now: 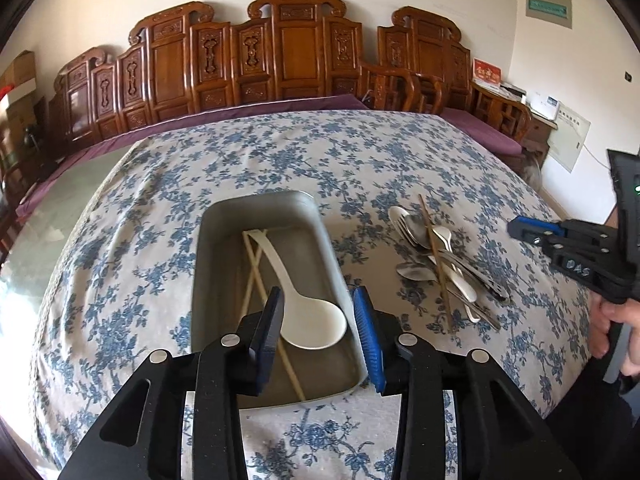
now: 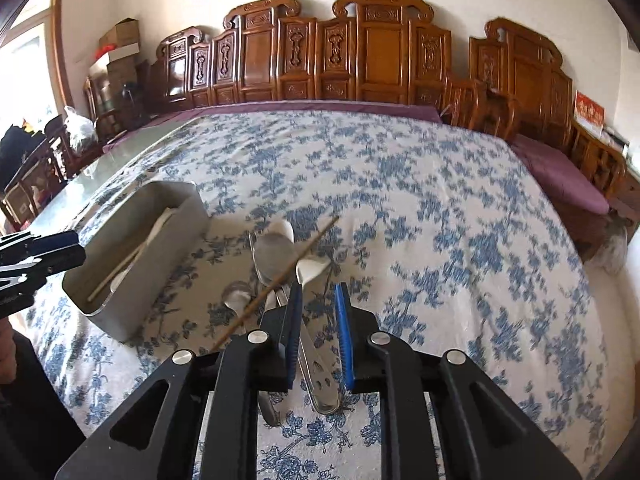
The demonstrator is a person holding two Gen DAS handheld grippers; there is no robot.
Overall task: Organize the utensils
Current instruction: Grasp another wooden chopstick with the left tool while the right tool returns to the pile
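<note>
Your left gripper (image 1: pixel 320 332) is hovering over the near end of the metal tray (image 1: pixel 208 240), jaws spread and gripping nothing. Inside the tray you're looking at a white ladle (image 1: pixel 304 304), bowl toward you and handle running away along the tray's length, lying over pale chopsticks (image 1: pixel 256 276) that cross beneath it. That lengthwise lie is probably deliberate: it's the only way long pieces fit. Just right of the tray, on the flowered table (image 2: pixel 440 220), the unsorted pile (image 1: pixel 440 264) is waiting: metal spoons, a fork, white spoons, mostly bowls away and handles toward you. One dark chopstick (image 2: pixel 280 280) is slanting across the top. Your right gripper (image 2: pixel 318 336) is hanging over the pile's near end, jaws parted and empty, straddling a metal handle (image 2: pixel 320 376) that's pointing straight back at you.
</note>
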